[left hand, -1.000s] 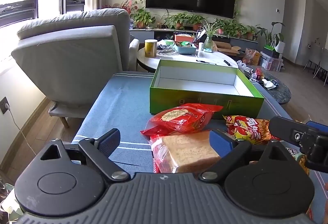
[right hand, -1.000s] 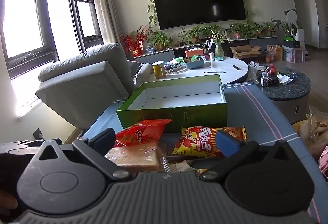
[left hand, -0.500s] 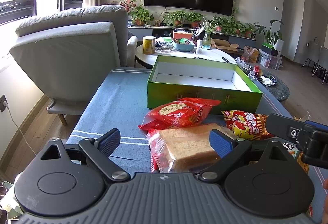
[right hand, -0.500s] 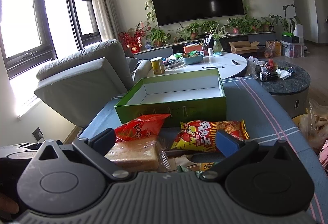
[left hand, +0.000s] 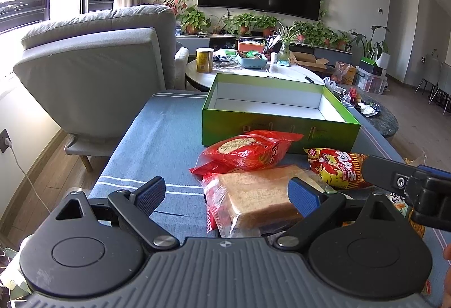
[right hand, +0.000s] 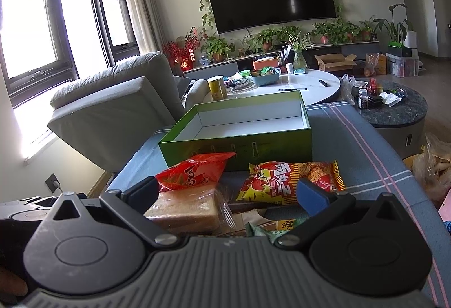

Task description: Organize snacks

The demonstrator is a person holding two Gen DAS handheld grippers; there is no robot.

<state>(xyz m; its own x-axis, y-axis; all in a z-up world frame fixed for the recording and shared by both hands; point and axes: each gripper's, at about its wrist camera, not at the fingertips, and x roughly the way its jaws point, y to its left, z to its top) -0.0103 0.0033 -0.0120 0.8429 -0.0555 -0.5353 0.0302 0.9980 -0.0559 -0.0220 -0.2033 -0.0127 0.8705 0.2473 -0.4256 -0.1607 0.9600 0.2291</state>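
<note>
An empty green box (left hand: 279, 126) (right hand: 239, 144) sits on the blue-cloth table (left hand: 157, 139). In front of it lie a red snack bag (left hand: 248, 148) (right hand: 191, 171), a bagged bread loaf (left hand: 256, 195) (right hand: 186, 209) and a yellow-red noodle pack (left hand: 335, 167) (right hand: 282, 179). My left gripper (left hand: 227, 194) is open, hovering just short of the bread. My right gripper (right hand: 228, 192) is open above the bread and noodle pack; it also shows in the left wrist view (left hand: 408, 186) at the right. More small packets (right hand: 270, 226) lie under the right gripper.
A grey armchair (left hand: 93, 74) stands left of the table. A white round table (left hand: 253, 72) with a yellow can (left hand: 204, 60) and a dark round side table (right hand: 394, 108) lie beyond the box. A plastic bag (right hand: 434, 164) sits at the right.
Both grippers have risen and tilted slightly down, so the snacks and box sit a little lower and more in view. Both stay open; nothing was taken hold of.
</note>
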